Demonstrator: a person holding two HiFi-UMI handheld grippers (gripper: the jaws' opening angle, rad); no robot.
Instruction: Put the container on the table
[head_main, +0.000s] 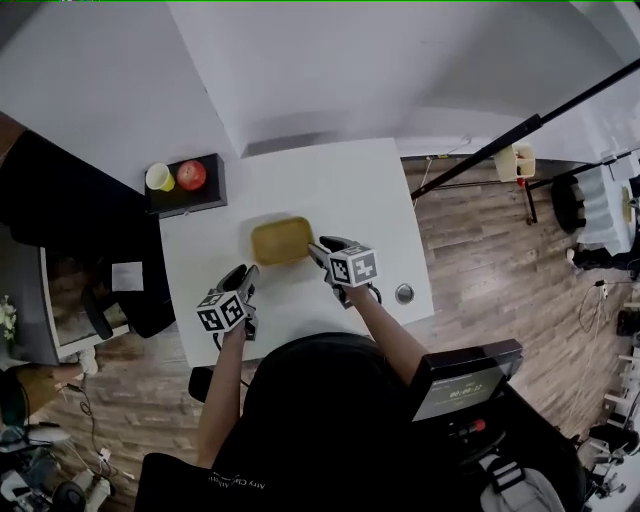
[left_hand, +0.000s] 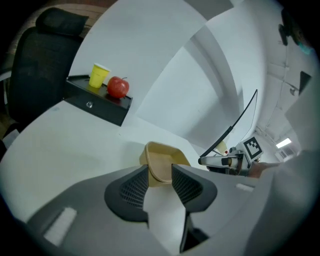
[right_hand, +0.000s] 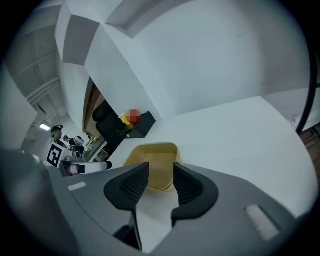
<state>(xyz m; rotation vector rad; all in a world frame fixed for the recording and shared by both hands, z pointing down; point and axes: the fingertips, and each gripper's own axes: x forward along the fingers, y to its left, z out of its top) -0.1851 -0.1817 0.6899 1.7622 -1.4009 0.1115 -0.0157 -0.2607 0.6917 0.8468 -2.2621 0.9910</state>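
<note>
The container is seen resting flat on the table, open side up, just ahead of both pairs of jaws. In the left gripper view the jaws of the left gripper are held apart; the container is framed in the gap beyond the tips, its near corner is covered by them, and nothing is clamped. In the right gripper view the jaws of the right gripper are spread wide and released, with the container beyond the gap and its near edge hidden behind the pads. From the head view it cannot be told whether either tip touches the rim.

Well beyond the left jaws and to their left, a black box is found at the table's far corner, with a cup and an apple on it; in the right gripper view these are too small and blurred to be made out. A small round disc lies behind the right jaws, too small to be identified. The table's near edge is hidden by the person's head and shoulders
</note>
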